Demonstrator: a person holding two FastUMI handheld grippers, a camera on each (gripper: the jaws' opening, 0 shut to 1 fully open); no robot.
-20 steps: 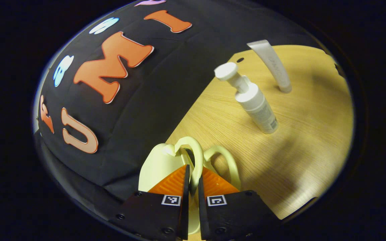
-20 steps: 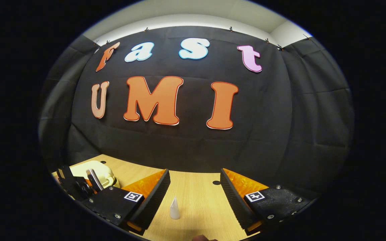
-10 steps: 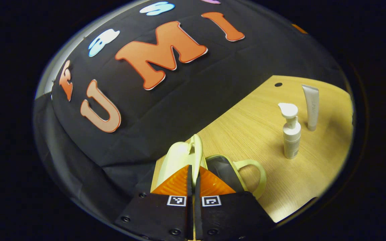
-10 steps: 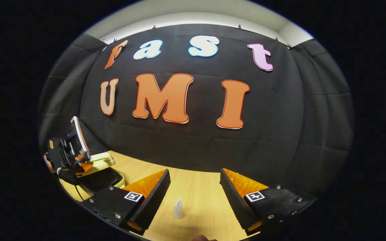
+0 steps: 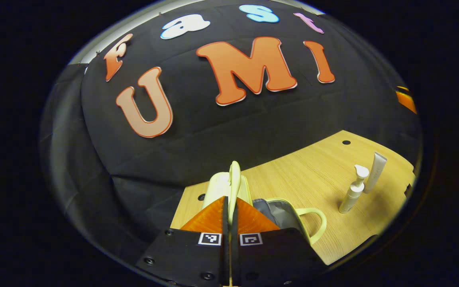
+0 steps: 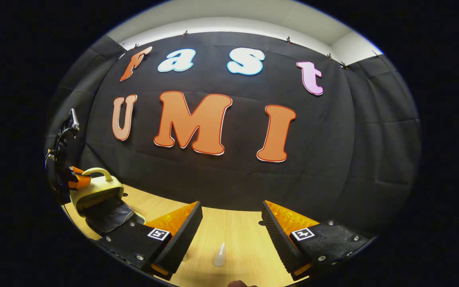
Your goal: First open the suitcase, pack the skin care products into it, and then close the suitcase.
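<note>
Lid's swung way up in the last second: left gripper (image 5: 229,207) jaws clenched on the suitcase lid handle (image 5: 234,179), suitcase (image 6: 101,201) open. Right gripper (image 6: 229,227) jaws released, so packing's next.

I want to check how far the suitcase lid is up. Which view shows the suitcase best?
The right gripper view: the suitcase sits side-on, lid raised by its handle in the left claw, dark lining exposed. The left gripper view looks along the lid's handle, with its own fingers covering much of the case.

suitcase lid (image 5: 222,186) raised higher, lining exposed
</note>
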